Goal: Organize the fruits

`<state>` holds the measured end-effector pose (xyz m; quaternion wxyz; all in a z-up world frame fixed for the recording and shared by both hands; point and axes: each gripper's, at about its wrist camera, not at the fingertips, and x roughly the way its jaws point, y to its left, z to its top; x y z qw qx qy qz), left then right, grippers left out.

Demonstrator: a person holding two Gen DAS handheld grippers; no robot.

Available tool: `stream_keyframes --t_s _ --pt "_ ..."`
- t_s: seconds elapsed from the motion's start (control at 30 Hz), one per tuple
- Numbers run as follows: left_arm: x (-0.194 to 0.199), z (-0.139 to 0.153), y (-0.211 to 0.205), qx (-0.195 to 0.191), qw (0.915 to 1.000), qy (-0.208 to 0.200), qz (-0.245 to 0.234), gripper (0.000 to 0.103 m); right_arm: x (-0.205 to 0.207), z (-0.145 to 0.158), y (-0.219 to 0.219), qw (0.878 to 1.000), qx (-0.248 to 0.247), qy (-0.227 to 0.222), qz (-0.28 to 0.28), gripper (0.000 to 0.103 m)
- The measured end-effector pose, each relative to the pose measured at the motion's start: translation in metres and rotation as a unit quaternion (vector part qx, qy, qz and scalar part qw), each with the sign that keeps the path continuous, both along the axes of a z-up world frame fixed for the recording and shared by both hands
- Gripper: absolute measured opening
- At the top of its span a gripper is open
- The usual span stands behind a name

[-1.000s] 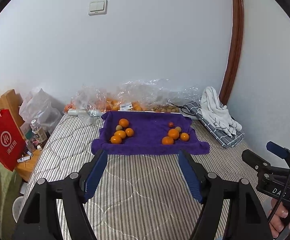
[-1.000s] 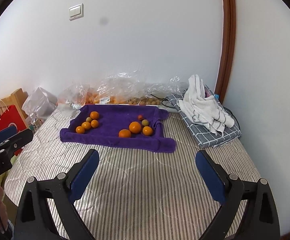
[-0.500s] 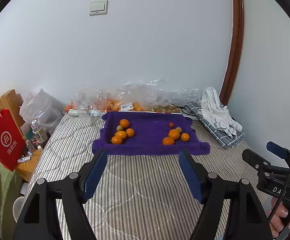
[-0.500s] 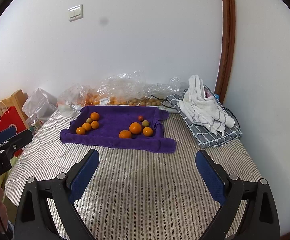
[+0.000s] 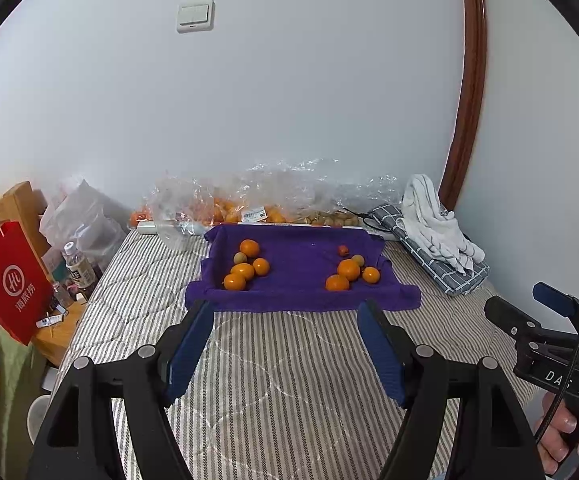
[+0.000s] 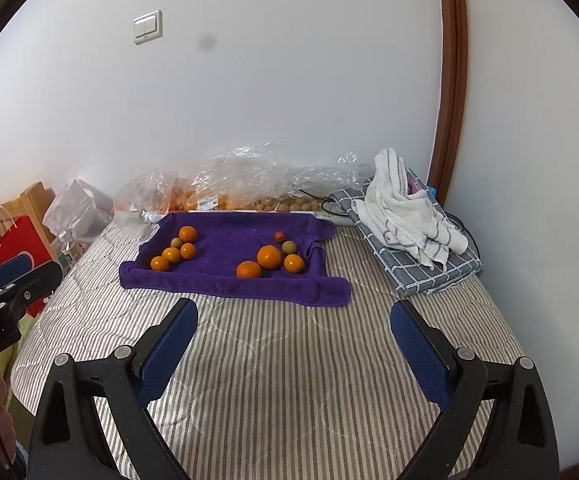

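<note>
A purple towel point(image 5: 301, 272) point(image 6: 225, 264) lies on the striped mattress with two groups of fruit on it. The left group point(image 5: 245, 266) point(image 6: 175, 250) has several oranges and one small green fruit. The right group point(image 5: 349, 270) point(image 6: 273, 258) has oranges, a green fruit and a small red fruit. My left gripper point(image 5: 285, 312) is open and empty, hovering just in front of the towel's near edge. My right gripper point(image 6: 293, 316) is open and empty, in front of the towel. Each gripper shows at the edge of the other's view.
Clear plastic bags of fruit point(image 5: 249, 208) point(image 6: 229, 188) lie along the wall behind the towel. A white towel on a folded grey checked cloth point(image 5: 437, 236) point(image 6: 409, 232) is at the right. A red paper bag point(image 5: 5, 280), bottles and a wooden stand are at the left bed edge.
Both views have shifted very slightly; the left gripper has crept a little toward the towel. Nothing was grasped or moved.
</note>
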<state>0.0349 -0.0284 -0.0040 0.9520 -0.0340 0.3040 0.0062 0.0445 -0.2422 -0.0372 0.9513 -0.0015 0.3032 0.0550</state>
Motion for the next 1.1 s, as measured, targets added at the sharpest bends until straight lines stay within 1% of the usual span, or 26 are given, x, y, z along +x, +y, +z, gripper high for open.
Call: stream_keyframes --t_s 0.8,1.1 --pt "0.0019 -0.0009 0.0033 0.0 1.0 0.002 -0.001 0.073 0.0006 -0.0008 0.0005 1.0 0.002 -0.002 -0.004 0.096" --pt "0.0042 -0.0053 0.0057 -0.001 1.0 0.006 -0.001 0.073 -0.0005 -0.0021 0.0006 1.0 0.003 0.0 -0.007 0.096"
